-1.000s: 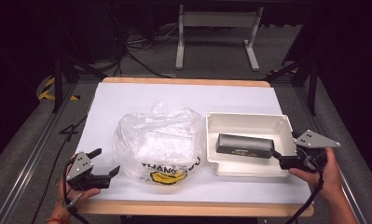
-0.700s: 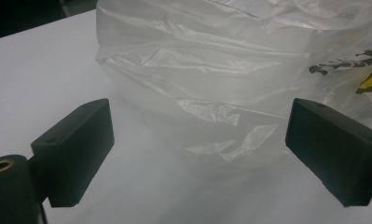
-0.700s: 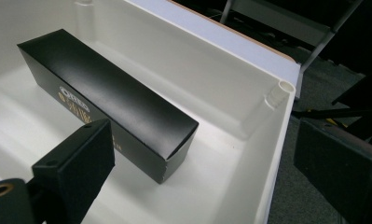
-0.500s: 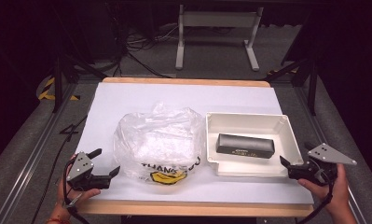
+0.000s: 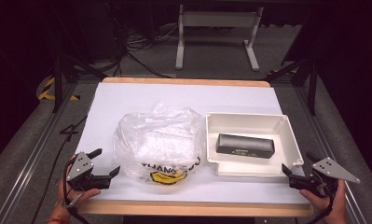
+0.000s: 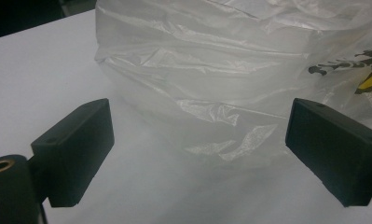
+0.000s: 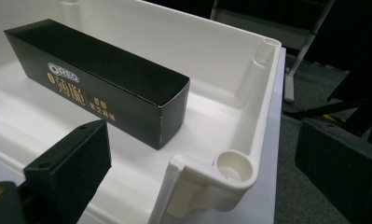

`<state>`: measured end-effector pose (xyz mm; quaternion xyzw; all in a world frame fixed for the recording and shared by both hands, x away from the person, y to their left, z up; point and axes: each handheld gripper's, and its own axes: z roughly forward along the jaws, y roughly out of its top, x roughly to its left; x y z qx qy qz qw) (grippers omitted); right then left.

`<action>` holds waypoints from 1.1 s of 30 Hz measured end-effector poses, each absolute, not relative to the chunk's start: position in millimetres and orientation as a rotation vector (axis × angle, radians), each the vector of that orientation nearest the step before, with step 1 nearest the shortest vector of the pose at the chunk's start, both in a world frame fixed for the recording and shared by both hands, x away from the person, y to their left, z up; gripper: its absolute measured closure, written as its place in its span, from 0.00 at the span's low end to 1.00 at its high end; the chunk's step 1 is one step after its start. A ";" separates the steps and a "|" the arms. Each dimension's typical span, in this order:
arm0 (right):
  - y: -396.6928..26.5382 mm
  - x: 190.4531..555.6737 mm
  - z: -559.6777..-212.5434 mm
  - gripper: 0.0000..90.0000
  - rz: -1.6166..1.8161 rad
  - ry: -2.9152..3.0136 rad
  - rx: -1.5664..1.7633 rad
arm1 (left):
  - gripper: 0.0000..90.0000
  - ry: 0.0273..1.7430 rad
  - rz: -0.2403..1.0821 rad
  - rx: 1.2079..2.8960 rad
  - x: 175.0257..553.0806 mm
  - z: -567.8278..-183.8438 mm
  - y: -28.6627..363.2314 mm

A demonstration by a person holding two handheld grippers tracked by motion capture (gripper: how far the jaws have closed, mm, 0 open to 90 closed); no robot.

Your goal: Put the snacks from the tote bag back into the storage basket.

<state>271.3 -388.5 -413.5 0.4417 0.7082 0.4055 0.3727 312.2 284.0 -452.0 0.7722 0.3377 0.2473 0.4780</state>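
A crumpled clear plastic bag [image 5: 158, 142] with black lettering and a yellow print lies mid-table. To its right stands a white tray [image 5: 291, 135] holding a long black box [image 5: 245, 145] with gold writing. My left gripper [image 5: 105, 162] rests near the front left, open, its jaws pointing at the bag's near left side. In the left gripper view the bag [image 6: 230, 70] sits just beyond the open left gripper [image 6: 197, 154]. My right gripper [image 5: 298, 163] is open at the tray's near right corner, holding nothing. In the right gripper view the box [image 7: 104, 70] and tray corner [image 7: 235, 168] lie ahead of the right gripper [image 7: 207, 154].
A white sheet [image 5: 141, 98] covers the table, with a wooden edge [image 5: 193, 207] along the front. Behind the table are a grey metal stand [image 5: 216, 28], dark struts and floor cables [image 5: 141, 56]. Open sheet lies behind the bag and tray.
My right gripper has drawn back from the tray's right side toward the table's front right corner. The left gripper, bag, tray and box have stayed put.
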 end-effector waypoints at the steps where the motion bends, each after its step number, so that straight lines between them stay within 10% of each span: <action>1: -388.7 271.2 -416.2 0.04 1.047 1.817 1.139 | 0.10 0.825 0.602 1.883 312.3 -451.8 284.3; 33: -388.9 271.0 -441.7 0.05 1.042 1.759 1.110 | 0.10 0.863 0.598 1.816 316.6 -454.6 299.3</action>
